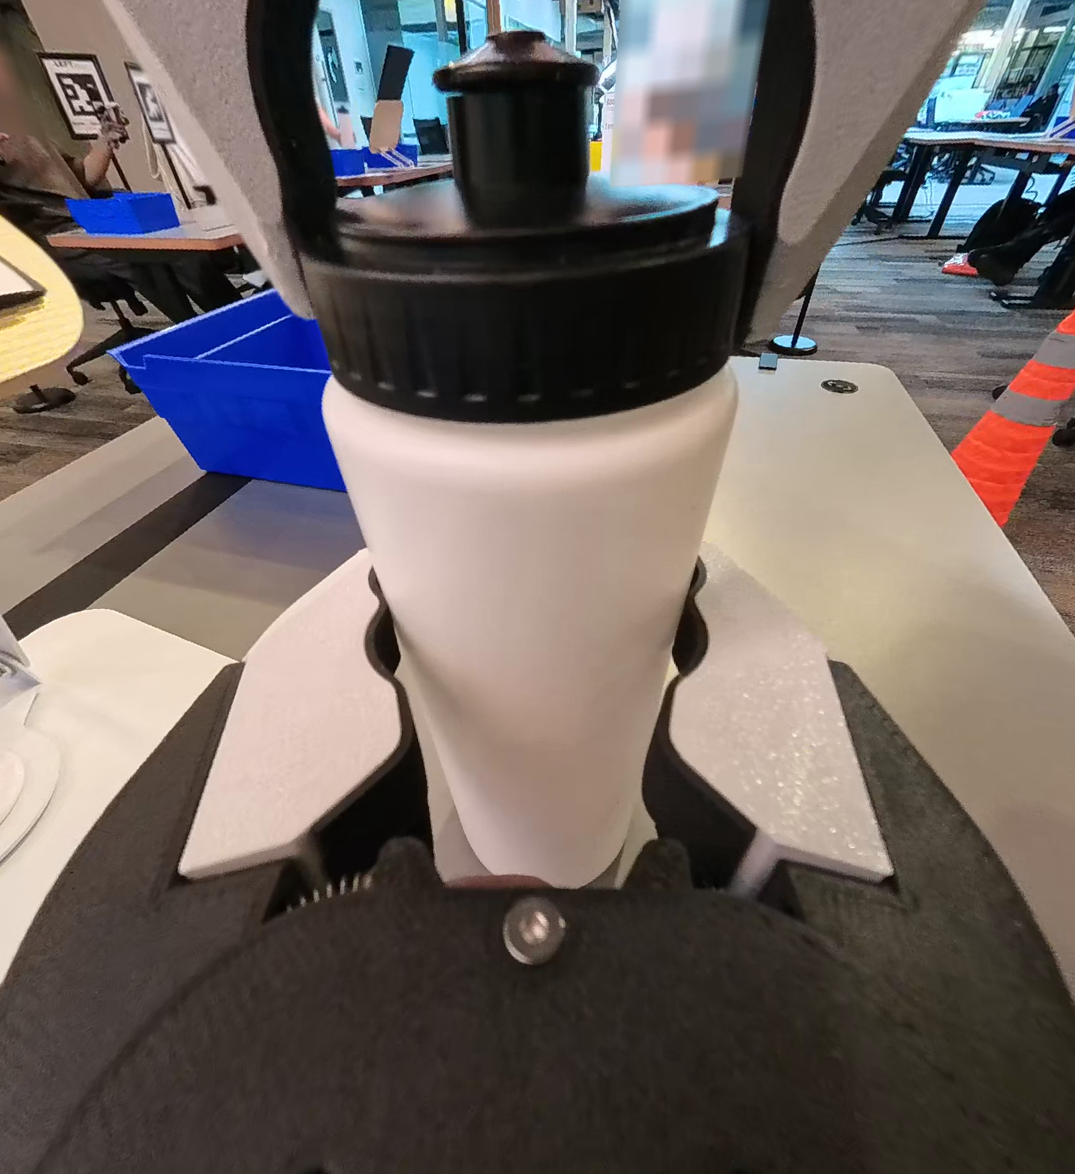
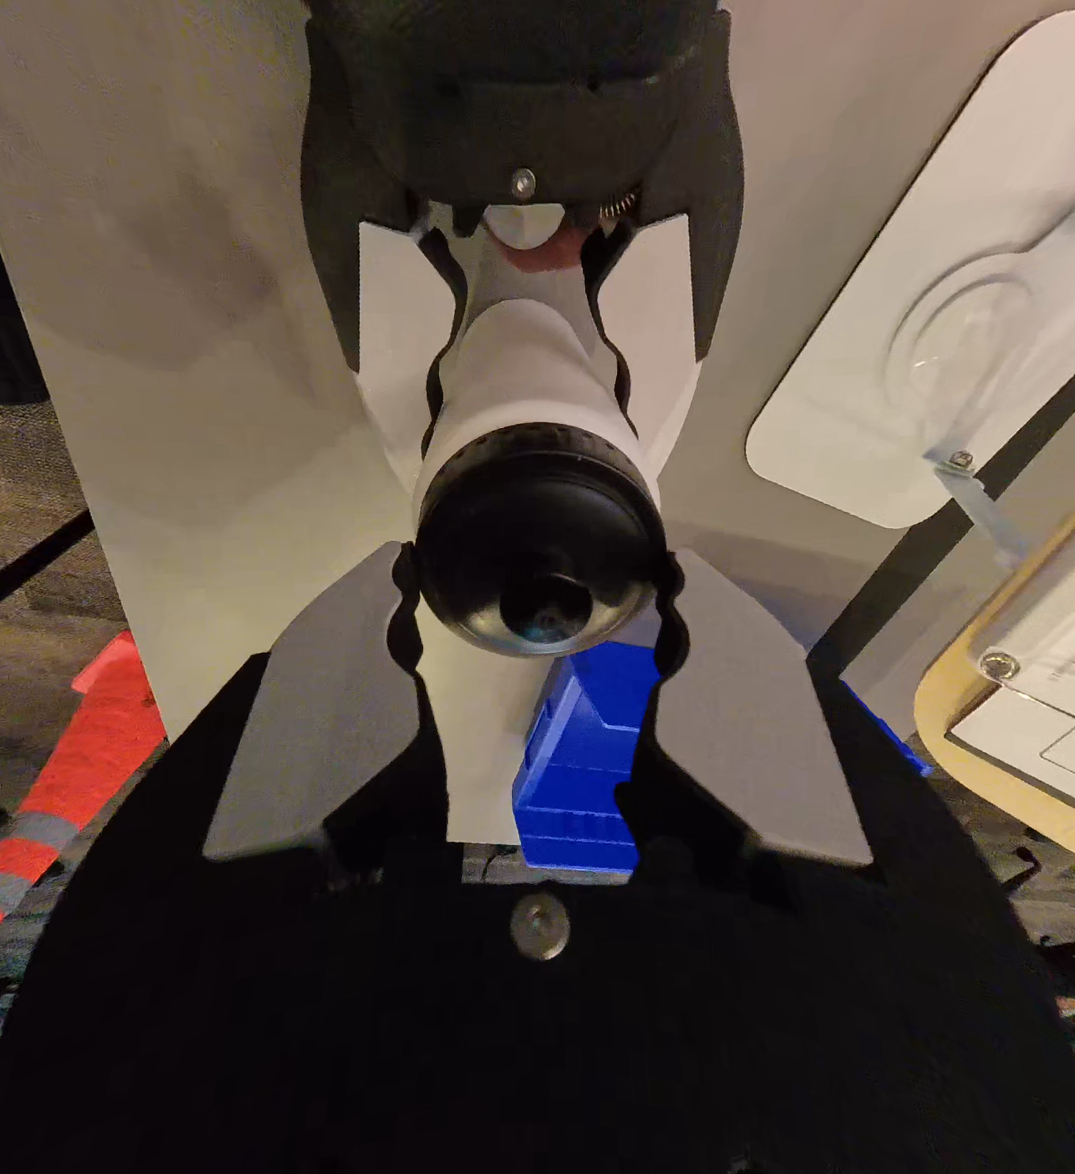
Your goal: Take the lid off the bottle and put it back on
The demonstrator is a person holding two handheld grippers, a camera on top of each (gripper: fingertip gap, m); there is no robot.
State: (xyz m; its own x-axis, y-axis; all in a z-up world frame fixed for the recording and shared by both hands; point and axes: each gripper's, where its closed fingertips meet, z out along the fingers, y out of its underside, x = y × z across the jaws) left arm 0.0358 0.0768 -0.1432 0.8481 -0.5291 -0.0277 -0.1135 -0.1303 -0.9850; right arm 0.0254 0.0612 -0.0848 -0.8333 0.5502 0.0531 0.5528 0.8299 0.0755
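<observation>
Between the left gripper [image 1: 538, 641] fingers, clamping its lower body, white bottle [image 1: 532, 597] standing upright above the pale counter [image 1: 840, 508], long axis vertical, ribbed black lid [image 1: 525, 330] with spout pointing up, right gripper [image 2: 538, 603] reaching down, pinching the lid's sides.

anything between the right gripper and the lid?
Nothing visible. The right gripper already has its fingers on either side of the black lid, coming from above. The left gripper holds the white bottle lower on its body, clear of the lid. Whether the right fingers are pressing yet is unclear.
</observation>
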